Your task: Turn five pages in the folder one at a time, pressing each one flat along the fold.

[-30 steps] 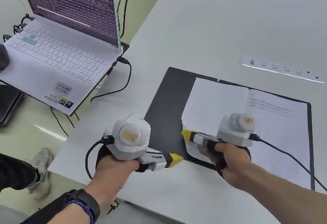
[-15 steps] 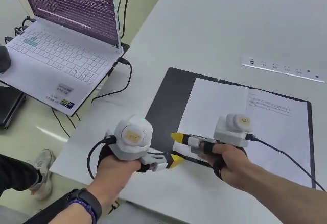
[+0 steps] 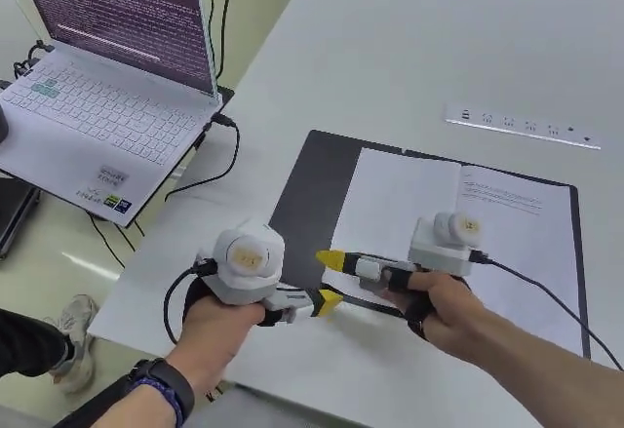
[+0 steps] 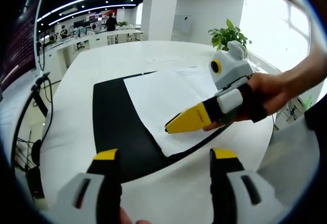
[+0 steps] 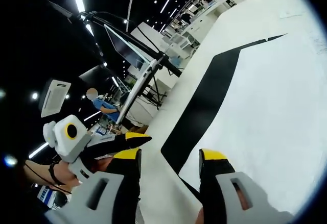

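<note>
Both tools gape open, empty. Folder (image 3: 302, 204) lies open on worktop (image 3: 390, 48); my right tool (image 3: 331, 260) is over the page (image 3: 390, 204) corner, left tool (image 3: 330, 300) beside. Risk: a dragging tip could crease the page, and an unpressed fold could spring up.

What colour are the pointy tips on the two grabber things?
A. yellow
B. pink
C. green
A: the left gripper and the right gripper both end in bright yellow tips.
</note>
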